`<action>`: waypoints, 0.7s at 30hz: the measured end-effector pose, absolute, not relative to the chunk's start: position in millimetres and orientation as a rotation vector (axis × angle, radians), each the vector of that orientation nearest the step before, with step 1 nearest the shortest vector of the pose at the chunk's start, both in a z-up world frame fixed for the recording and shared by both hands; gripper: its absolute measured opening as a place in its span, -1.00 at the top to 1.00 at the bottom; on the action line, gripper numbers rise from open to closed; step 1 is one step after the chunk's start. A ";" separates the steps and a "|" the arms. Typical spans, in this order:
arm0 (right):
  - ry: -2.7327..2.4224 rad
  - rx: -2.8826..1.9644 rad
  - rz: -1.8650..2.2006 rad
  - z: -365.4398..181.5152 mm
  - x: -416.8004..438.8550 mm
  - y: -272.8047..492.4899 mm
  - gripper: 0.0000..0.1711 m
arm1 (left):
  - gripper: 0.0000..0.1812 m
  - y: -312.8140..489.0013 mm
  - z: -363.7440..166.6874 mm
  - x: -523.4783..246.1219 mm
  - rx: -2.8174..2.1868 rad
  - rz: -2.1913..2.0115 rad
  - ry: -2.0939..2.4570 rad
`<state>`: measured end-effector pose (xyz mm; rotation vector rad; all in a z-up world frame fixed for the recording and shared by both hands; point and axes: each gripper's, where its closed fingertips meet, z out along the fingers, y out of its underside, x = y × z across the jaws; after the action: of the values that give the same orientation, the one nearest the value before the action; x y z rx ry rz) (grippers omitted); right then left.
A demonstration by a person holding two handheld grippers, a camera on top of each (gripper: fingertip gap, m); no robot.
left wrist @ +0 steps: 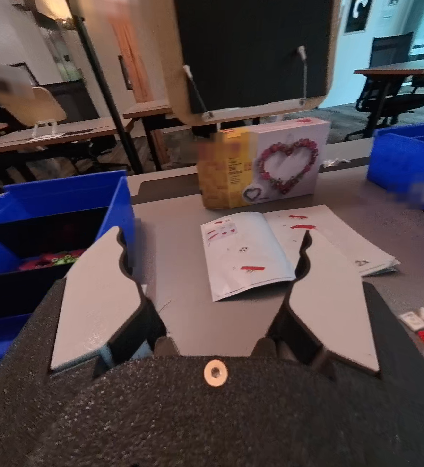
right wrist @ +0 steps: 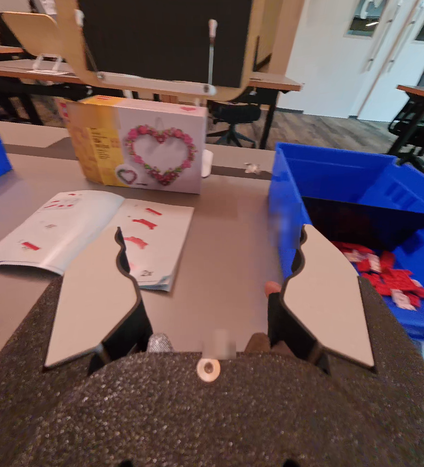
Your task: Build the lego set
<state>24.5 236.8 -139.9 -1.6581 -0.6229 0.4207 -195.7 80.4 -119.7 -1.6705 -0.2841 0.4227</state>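
Flanking the open booklet (right wrist: 89, 227), both grippers (left wrist: 213, 237) (right wrist: 210, 235) are held released and empty, blue bins (right wrist: 344, 177) seen alongside, box (right wrist: 140, 144) far.

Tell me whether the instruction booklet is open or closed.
Open. The instruction booklet lies flat on the grey table, two pages spread either side of its centre fold, in front of the set's box.

Right gripper (right wrist: 210, 231) over the gray surface (right wrist: 228, 227), jaws wide apart and holding nothing.
Open booklet (right wrist: 84, 227) lies left, heart box (right wrist: 140, 144) stands far, and a blue bin (right wrist: 357, 177) of red pieces (right wrist: 392, 278) sits right.
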 end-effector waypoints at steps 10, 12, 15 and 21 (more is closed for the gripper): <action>-0.700 -1.677 0.480 -151.7 3.4 218.0 -0.49 | -0.40 86.3 -126.0 -184.2 -1.691 0.379 -0.252; -0.769 -1.674 0.530 -157.8 -16.9 200.3 -0.49 | -0.39 100.5 -130.7 -156.4 -1.703 0.305 -0.189; -0.820 -1.675 0.521 -166.2 -25.5 193.5 -0.49 | -0.40 107.4 -139.2 -142.1 -1.732 0.298 -0.139; -0.703 -1.702 0.447 -166.5 23.2 234.3 0.00 | -0.01 74.5 -125.3 -199.8 -1.630 0.319 -0.267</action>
<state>23.2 234.3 -166.5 -1.7019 -0.7028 0.4466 -199.8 74.5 -125.3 -1.6301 -0.2673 0.3190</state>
